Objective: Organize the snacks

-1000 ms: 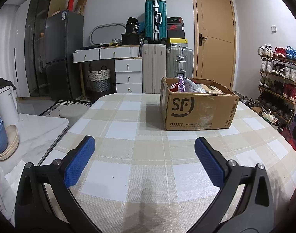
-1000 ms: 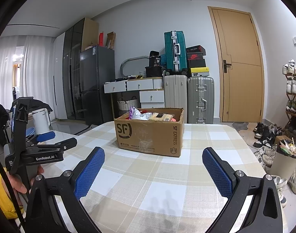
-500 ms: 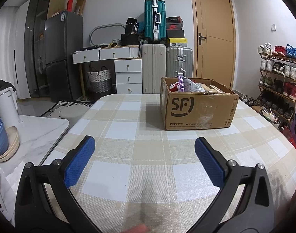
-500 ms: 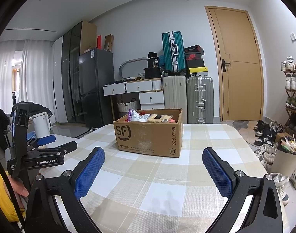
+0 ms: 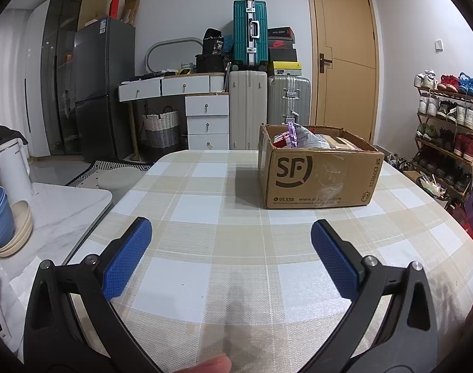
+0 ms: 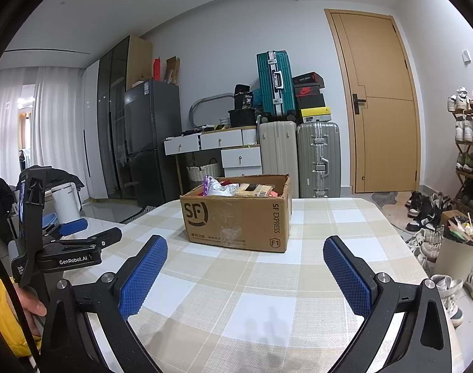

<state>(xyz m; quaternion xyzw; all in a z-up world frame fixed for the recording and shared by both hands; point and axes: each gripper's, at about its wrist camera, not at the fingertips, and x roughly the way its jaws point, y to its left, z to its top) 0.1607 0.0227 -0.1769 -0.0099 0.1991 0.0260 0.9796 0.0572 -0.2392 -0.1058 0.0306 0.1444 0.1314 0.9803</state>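
A brown SF cardboard box [image 5: 317, 177] [image 6: 236, 214] stands open-topped on the checked table [image 5: 224, 217], towards its far side. Snack packets [image 5: 301, 136] [image 6: 233, 188] fill it, among them a silvery bag with a purple strip. My left gripper [image 5: 230, 233] is open over the near part of the table, well short of the box, nothing between its blue pads. My right gripper [image 6: 245, 248] is open too, empty, and faces the box from the near right. The left gripper [image 6: 71, 242] also shows at the left of the right wrist view, held by a hand [image 6: 31, 304].
A marble side table [image 5: 59, 214] to the left carries stacked bowls [image 5: 6, 227] and a white kettle [image 5: 11, 168]. Suitcases [image 5: 249, 108], drawers and a fridge line the far wall. A shoe rack [image 5: 444, 130] and a bin [image 6: 460, 248] stand on the right.
The right wrist view has tilted slightly upward and the box sits a little lower and farther in it. A fingertip has come into the bottom of the left wrist view.
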